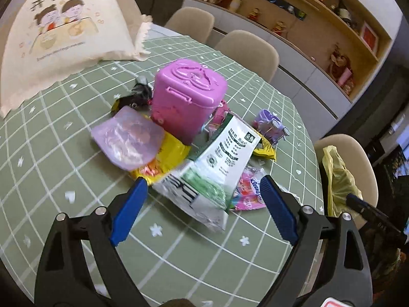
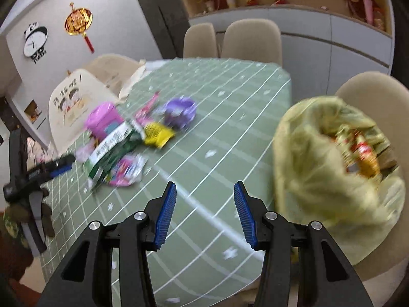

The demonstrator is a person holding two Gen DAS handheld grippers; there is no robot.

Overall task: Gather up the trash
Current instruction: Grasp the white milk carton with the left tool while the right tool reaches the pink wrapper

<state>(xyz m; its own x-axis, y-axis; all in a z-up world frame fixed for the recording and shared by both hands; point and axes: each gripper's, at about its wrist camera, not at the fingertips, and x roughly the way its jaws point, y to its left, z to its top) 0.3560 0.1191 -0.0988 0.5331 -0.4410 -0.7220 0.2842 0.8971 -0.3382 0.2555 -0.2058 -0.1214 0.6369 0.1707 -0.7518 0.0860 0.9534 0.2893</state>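
My left hand-held gripper (image 1: 204,186): jaws wide apart, straddling near end of white-green wrapper (image 1: 217,161). Wrapper long axis runs away from me, far end up-right, resting against pink bin (image 1: 188,97) on worktop (image 1: 51,153). My right hand-held gripper (image 2: 205,192): jaws apart, empty, over worktop, beside yellow trash bag (image 2: 319,168).

1. Bare tablecloth (image 2: 230,128) runs open from the table's near edge to its far edge on the right.
2. The wrapper pile (image 1: 214,163), pink box (image 1: 189,97) and purple toy (image 1: 271,125) crowd the table's middle.
3. The yellow bag (image 2: 319,174) blocks the right edge.
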